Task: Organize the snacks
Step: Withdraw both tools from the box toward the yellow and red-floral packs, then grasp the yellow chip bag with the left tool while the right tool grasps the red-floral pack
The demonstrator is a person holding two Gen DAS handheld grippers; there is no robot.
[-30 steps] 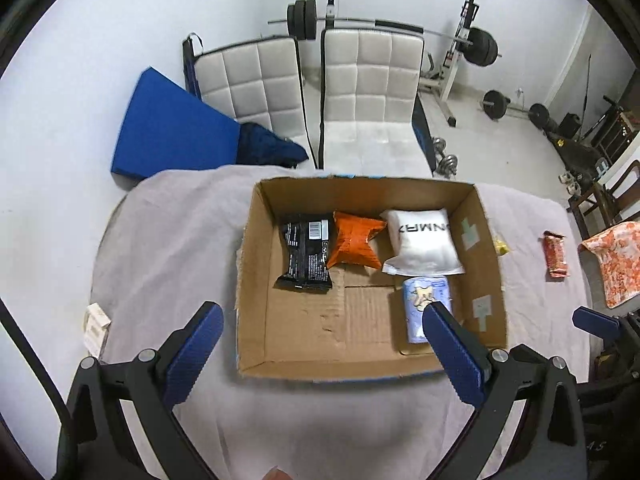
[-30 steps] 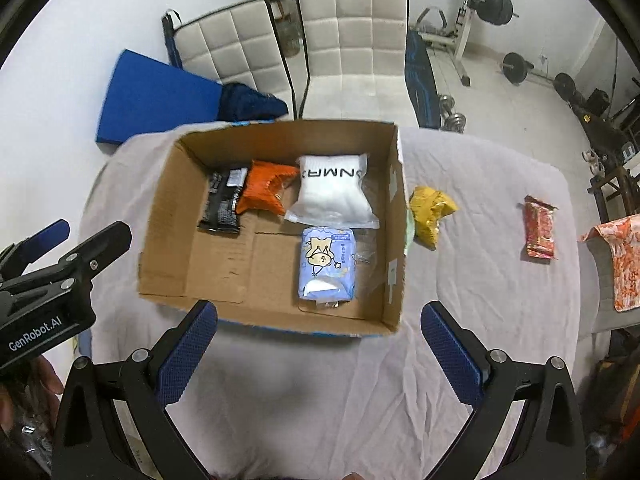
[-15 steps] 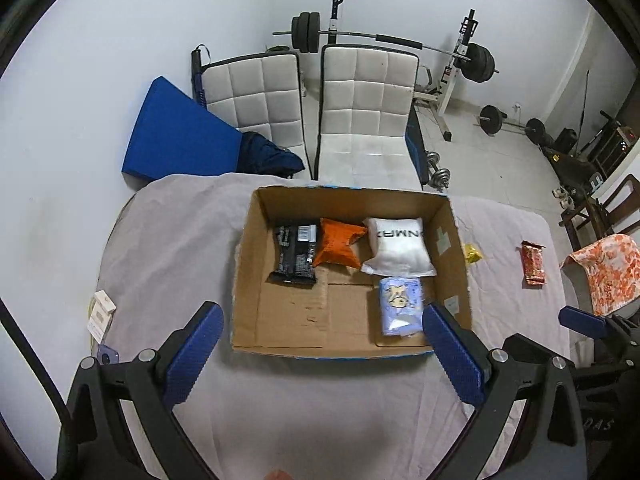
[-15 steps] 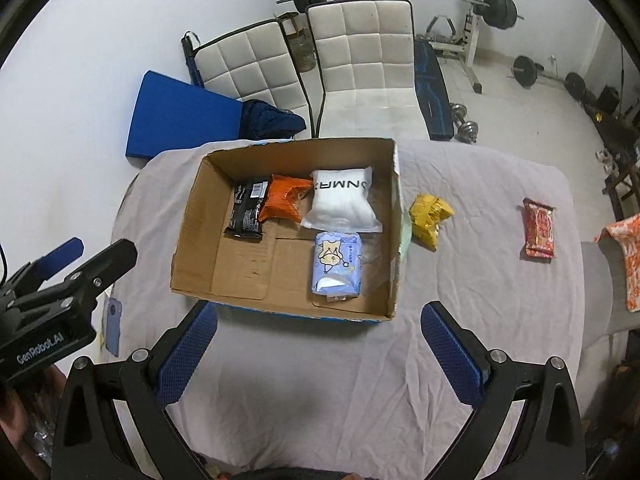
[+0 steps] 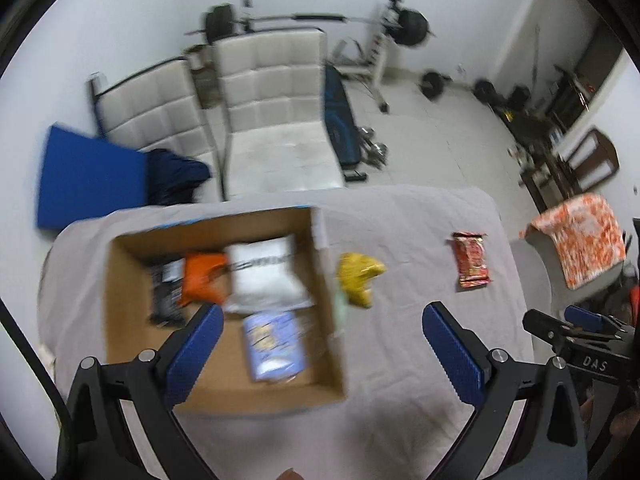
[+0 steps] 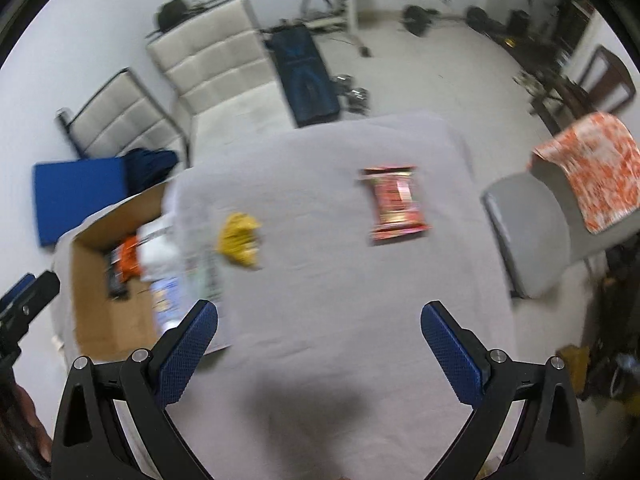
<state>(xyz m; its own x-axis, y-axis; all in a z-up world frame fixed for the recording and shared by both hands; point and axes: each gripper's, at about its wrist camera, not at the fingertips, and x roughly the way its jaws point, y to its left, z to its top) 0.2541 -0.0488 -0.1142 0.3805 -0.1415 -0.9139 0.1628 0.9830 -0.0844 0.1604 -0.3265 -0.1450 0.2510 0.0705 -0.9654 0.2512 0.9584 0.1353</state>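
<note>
An open cardboard box (image 5: 124, 312) (image 6: 90, 312) sits on the grey-clothed table and holds a black packet (image 5: 166, 296), an orange packet (image 5: 202, 280), a white pouch (image 5: 264, 276) and a pale blue pouch (image 5: 274, 344). Just right of the box lies a yellow snack (image 5: 358, 278) (image 6: 240, 240). Farther right lies a red packet (image 5: 471, 265) (image 6: 395, 202). My left gripper (image 5: 322, 344) hovers open above the box's right wall, empty. My right gripper (image 6: 318, 344) hangs open and empty over bare cloth, short of the two loose snacks. Both views are blurred by motion.
Two white padded chairs (image 5: 276, 120) stand behind the table beside a blue mat (image 5: 86, 176). A grey chair with an orange-patterned cloth (image 6: 592, 164) sits at the table's right end. Weights and a bench (image 6: 306, 76) fill the floor beyond.
Both grippers have swung to the right. The box has slid toward the left of each view, and the yellow and red snacks now sit nearer the middle. Both stay open.
</note>
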